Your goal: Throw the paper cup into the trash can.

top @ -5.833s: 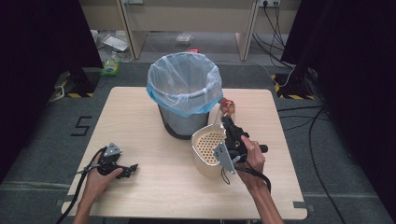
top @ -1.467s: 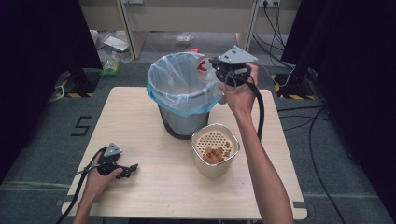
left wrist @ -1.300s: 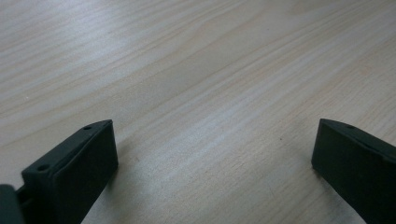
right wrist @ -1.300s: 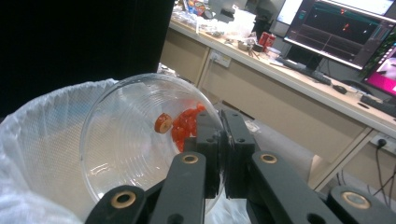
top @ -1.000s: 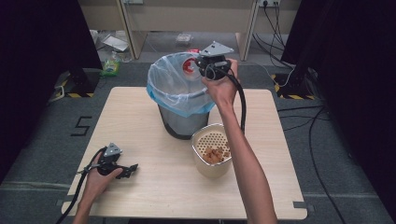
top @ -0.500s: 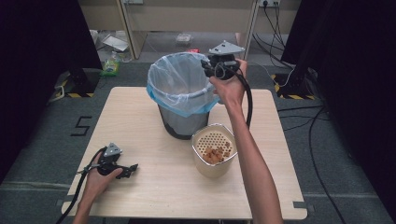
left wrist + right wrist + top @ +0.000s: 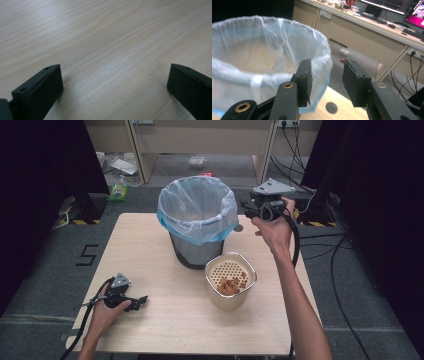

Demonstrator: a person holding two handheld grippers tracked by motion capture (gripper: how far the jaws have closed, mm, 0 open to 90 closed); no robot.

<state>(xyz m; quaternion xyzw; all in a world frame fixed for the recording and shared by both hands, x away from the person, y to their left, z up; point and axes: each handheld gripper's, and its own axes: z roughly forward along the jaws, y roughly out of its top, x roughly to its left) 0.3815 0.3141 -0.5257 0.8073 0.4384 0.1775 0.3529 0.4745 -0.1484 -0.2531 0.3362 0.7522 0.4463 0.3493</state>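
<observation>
Your right gripper (image 7: 248,211) hangs in the air over the table's far edge, just beside the right rim of the bin (image 7: 197,222), nearer the far right corner than the middle. In the right gripper view its jaws (image 7: 325,82) stand part-way apart with nothing between them; they have just been opening, and the pads press on nothing. Past them you see the bin's pale plastic liner (image 7: 262,55) on the left and a strip of wood with a dark round spot (image 7: 331,107) below.

The bin stands upright at the middle of the table (image 7: 150,245), towards the far edge, its blue-and-clear liner folded over the rim. Just in front of it and slightly to the right, towards the near edge, sits the cream container (image 7: 230,280), upright, with a perforated insert inside and a small heap of brownish scraps (image 7: 231,285) lying on that insert. The container stands just beside the bin's base; you cannot tell whether they touch.

Your left gripper (image 7: 141,300) lies low near the near left corner, your hand (image 7: 107,307) wrapped round its body. In the left gripper view its jaws (image 7: 113,87) are spread wide over bare wood (image 7: 105,45), with nothing between them. It is well apart from the bin and the container.
</observation>
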